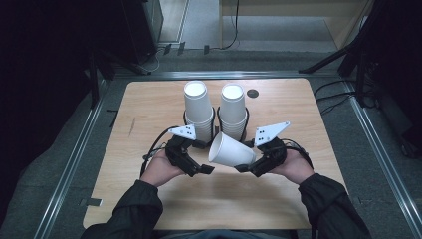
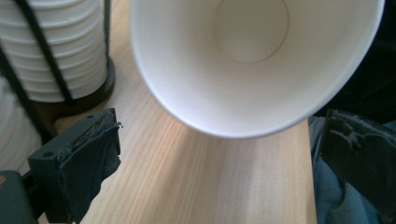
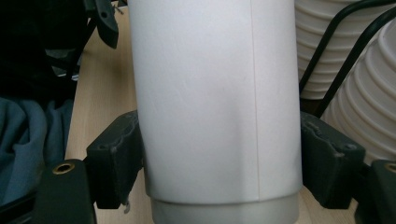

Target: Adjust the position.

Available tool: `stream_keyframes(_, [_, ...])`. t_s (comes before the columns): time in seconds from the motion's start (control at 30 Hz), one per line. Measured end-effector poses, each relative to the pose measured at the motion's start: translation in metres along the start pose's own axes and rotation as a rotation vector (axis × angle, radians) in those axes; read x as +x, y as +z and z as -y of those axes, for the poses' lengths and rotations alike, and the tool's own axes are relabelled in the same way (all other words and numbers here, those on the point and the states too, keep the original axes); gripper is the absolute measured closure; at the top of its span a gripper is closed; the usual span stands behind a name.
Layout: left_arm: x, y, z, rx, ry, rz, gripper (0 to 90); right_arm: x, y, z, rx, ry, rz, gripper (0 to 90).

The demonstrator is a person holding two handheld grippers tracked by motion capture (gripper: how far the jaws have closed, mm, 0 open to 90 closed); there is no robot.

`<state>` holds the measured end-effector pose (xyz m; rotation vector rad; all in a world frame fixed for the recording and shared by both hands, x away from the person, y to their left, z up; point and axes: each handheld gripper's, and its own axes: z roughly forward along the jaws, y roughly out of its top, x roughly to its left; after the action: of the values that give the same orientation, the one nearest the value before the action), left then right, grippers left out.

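Right gripper (image 1: 245, 168) is clamping the cup (image 1: 231, 150) near its base, mouth facing the released left gripper (image 1: 208, 169).

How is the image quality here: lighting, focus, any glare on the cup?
High view: table evenly lit, surroundings fall into near black, sharp overall. Left gripper view: the cup interior is bright but not blown out, the near jaws soft. Right gripper view: cup wall crisp with its seam visible, no glare; stacked cups behind slightly soft.

The right gripper (image 1: 245, 168) held a cup (image 1: 230, 150) (tipped sideways) facing the left gripper (image 1: 208, 169), before two stacks (image 1: 198, 110).
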<state>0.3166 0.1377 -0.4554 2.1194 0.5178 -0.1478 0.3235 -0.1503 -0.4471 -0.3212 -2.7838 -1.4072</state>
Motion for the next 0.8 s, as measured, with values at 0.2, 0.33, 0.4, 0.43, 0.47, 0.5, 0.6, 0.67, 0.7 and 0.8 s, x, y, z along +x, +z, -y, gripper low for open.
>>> stream_keyframes(0.2, [-0.002, 0.007, -0.007, -0.030, -0.012, 0.046, 0.0, 0.004, 0.000, -0.001, -0.037, 0.011, -0.009, 22.6])
stream_keyframes(0.33, [-0.006, 0.012, -0.011, -0.029, 0.001, 0.057, 0.0, 0.006, 0.001, -0.001, -0.068, 0.023, -0.031, 22.6])
stream_keyframes(0.4, [-0.007, 0.015, -0.012, -0.030, 0.004, 0.064, 0.0, 0.007, 0.003, -0.001, -0.069, 0.020, -0.043, 22.6])
stream_keyframes(0.43, [-0.007, 0.015, -0.013, -0.031, -0.001, 0.069, 0.0, 0.007, 0.004, -0.001, -0.069, 0.021, -0.053, 22.6])
stream_keyframes(0.47, [-0.006, 0.016, -0.013, -0.029, -0.017, 0.080, 0.0, 0.008, 0.006, -0.001, -0.070, 0.023, -0.057, 22.6])
stream_keyframes(0.5, [-0.006, 0.017, -0.014, -0.030, -0.030, 0.080, 0.0, 0.008, 0.008, -0.001, -0.073, 0.023, -0.062, 22.7])
stream_keyframes(0.6, [-0.006, 0.015, -0.015, -0.041, -0.035, 0.074, 0.0, 0.011, 0.017, -0.002, -0.053, 0.018, -0.078, 22.6])
stream_keyframes(0.67, [-0.007, 0.011, -0.016, -0.065, -0.035, 0.096, 7.0, 0.013, 0.023, -0.004, -0.044, 0.013, -0.085, 23.0])
stream_keyframes(0.7, [-0.007, 0.009, -0.016, -0.067, -0.042, 0.102, 11.5, 0.013, 0.023, -0.004, -0.041, 0.011, -0.081, 23.2])
stream_keyframes(0.8, [-0.006, 0.006, -0.018, -0.059, -0.071, 0.118, 15.0, 0.013, 0.023, -0.005, -0.049, 0.017, -0.095, 23.4])
